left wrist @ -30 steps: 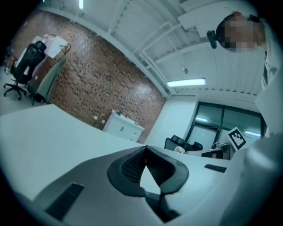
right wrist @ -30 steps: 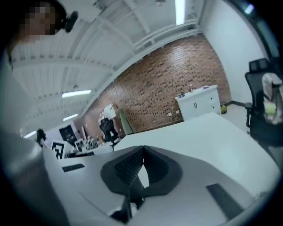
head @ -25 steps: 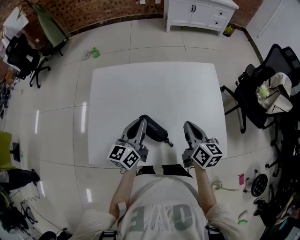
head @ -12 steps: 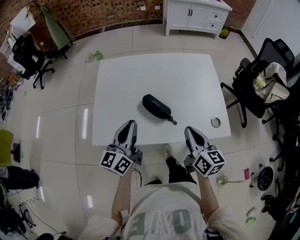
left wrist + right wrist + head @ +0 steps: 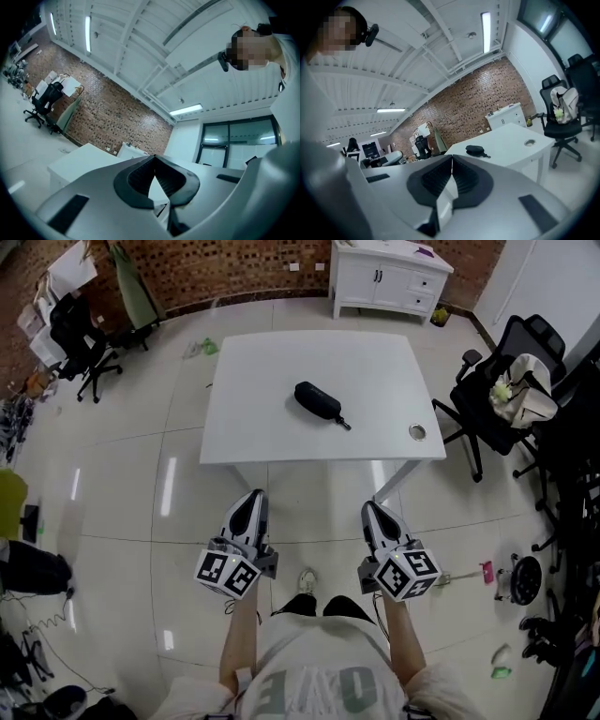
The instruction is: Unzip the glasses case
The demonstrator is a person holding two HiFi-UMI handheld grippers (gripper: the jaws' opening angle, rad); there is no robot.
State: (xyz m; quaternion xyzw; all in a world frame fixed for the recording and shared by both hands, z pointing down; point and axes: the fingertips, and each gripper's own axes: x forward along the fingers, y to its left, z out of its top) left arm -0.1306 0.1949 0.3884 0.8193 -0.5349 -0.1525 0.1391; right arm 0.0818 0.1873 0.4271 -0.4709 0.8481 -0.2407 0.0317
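White table (image 5: 272,427) upper centre, glasses case (image 5: 317,400) on it | left gripper (image 5: 251,498) lower left, jaws together, empty | right gripper (image 5: 370,510) lower right, likewise

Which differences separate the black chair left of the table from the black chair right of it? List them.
Load: the left chair looks unloaded; the right chair carries a pale bag.
Place: the left chair stands away from the table, near the brick wall; the right chair stands close beside the table's right edge.
Shared: both are black office chairs on star bases, on the tiled floor.
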